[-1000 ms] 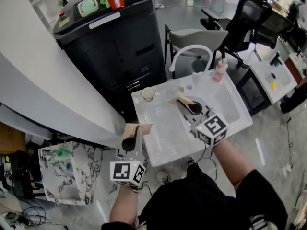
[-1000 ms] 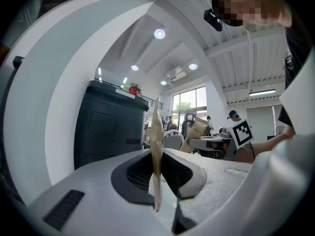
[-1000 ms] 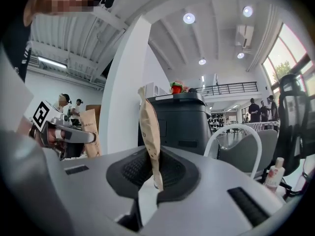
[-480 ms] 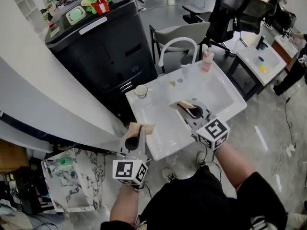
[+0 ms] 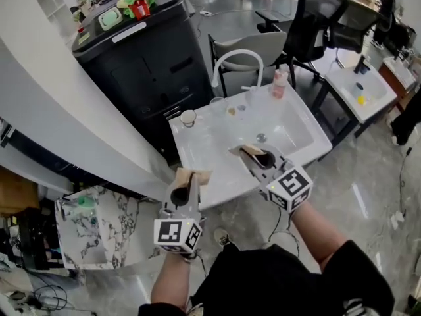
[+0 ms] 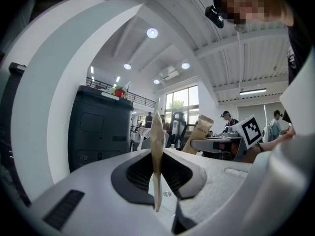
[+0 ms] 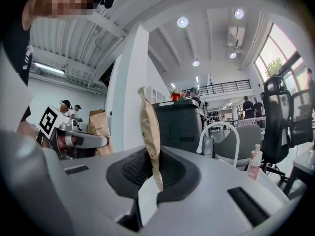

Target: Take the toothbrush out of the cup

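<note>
cup [image 5: 188, 117]: contents showing too small to tell | small items [image 5: 231, 110] on sink [image 5: 210, 143] rim by faucet [image 5: 237, 51]: showing too small to identify | things [image 5: 137, 4] on black cabinet [image 5: 151, 78] top: blurring together | person [image 5: 263, 282]: lower body being cut off by bottom edge

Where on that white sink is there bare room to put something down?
The left side of the sink, between the cup and the near edge, is bare; so is the bowl around the drain. The back rim is crowded: cup, tap, pink bottle.

Glossy grey floor [image 5: 376, 196], black cabinet [image 5: 151, 71], curved white wall [image 5: 59, 104].
</note>
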A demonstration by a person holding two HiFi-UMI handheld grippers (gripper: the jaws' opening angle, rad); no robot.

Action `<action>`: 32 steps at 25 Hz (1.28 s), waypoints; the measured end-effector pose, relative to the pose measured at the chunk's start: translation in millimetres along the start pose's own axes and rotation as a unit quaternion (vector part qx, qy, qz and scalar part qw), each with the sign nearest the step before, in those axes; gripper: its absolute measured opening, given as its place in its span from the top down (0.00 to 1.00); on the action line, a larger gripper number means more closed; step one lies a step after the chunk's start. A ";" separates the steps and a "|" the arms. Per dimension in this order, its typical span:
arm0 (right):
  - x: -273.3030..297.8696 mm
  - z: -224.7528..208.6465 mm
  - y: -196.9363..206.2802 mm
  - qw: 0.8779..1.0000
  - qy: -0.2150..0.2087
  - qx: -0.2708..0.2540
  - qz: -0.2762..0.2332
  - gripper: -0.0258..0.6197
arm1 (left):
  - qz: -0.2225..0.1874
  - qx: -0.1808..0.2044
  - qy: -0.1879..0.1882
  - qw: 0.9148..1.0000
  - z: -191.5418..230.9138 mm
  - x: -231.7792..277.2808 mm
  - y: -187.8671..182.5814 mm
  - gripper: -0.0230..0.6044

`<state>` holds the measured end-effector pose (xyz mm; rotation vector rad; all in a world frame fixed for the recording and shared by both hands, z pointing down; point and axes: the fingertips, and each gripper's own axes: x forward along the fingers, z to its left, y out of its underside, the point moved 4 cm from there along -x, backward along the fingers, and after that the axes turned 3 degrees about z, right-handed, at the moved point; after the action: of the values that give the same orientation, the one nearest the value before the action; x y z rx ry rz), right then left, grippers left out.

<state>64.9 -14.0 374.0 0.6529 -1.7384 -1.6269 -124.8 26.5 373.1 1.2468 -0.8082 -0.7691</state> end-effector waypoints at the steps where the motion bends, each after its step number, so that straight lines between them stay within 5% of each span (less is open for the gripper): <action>1: -11.5 -0.1 1.5 1.000 -0.007 0.001 -0.001 0.92 | -0.002 -0.002 -0.010 1.000 -11.2 -4.5 1.6 0.91; 15: -139.0 12.5 25.1 0.996 -0.094 0.006 0.000 0.92 | -0.001 0.008 -0.107 0.994 -149.0 -76.0 20.6 0.91; 22: -156.7 29.1 25.0 0.994 -0.107 0.022 -0.007 0.92 | -0.003 0.012 -0.119 0.993 -163.5 -98.3 16.3 0.91; 32: -151.4 74.6 30.5 0.997 -0.075 0.028 -0.001 0.92 | -0.006 0.012 -0.084 0.996 -137.4 -129.9 17.4 0.91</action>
<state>111.0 150.9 384.2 0.5713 -1.8972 -1.6696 -72.1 208.4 358.8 1.2201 -0.9492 -0.8848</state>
